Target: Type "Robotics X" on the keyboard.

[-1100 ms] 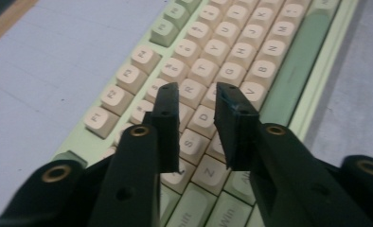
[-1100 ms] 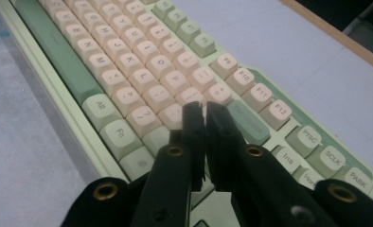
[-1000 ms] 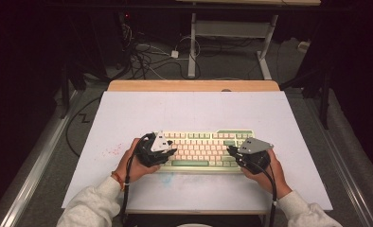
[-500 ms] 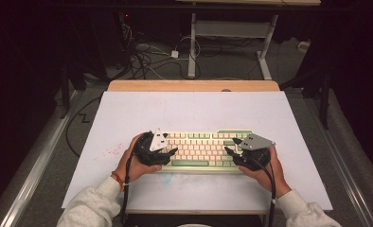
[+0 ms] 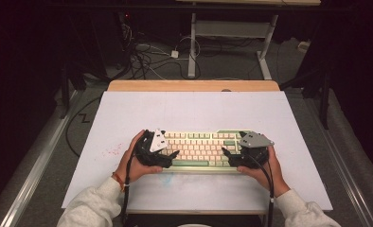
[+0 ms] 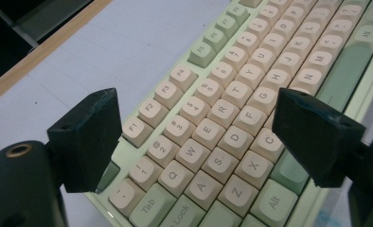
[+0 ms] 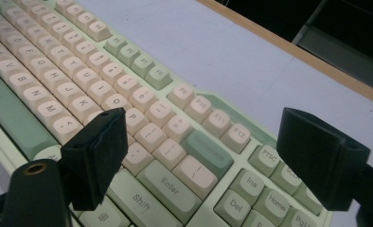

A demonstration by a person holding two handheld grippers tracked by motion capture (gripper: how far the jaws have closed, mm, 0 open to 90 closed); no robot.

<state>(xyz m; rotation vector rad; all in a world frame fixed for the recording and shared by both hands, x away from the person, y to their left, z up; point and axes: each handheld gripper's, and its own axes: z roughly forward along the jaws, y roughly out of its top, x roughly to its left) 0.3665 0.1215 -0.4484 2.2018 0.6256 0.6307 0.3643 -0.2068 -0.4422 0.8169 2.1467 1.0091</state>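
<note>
On the table [image 5: 128,118] | keyboard [image 5: 199,144], ends hidden under both hands | left gripper [image 5: 174,155], right gripper [image 5: 226,153] just spread, empty

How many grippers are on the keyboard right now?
2: the left gripper is at the keyboard's left end, the right gripper at its right end, both open over the keys.

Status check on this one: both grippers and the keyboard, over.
Left gripper and right gripper open, jaws just widened, nothing between the pads. Keyboard flat on the white mat, one gripper over each end. Nothing in the way.
</note>
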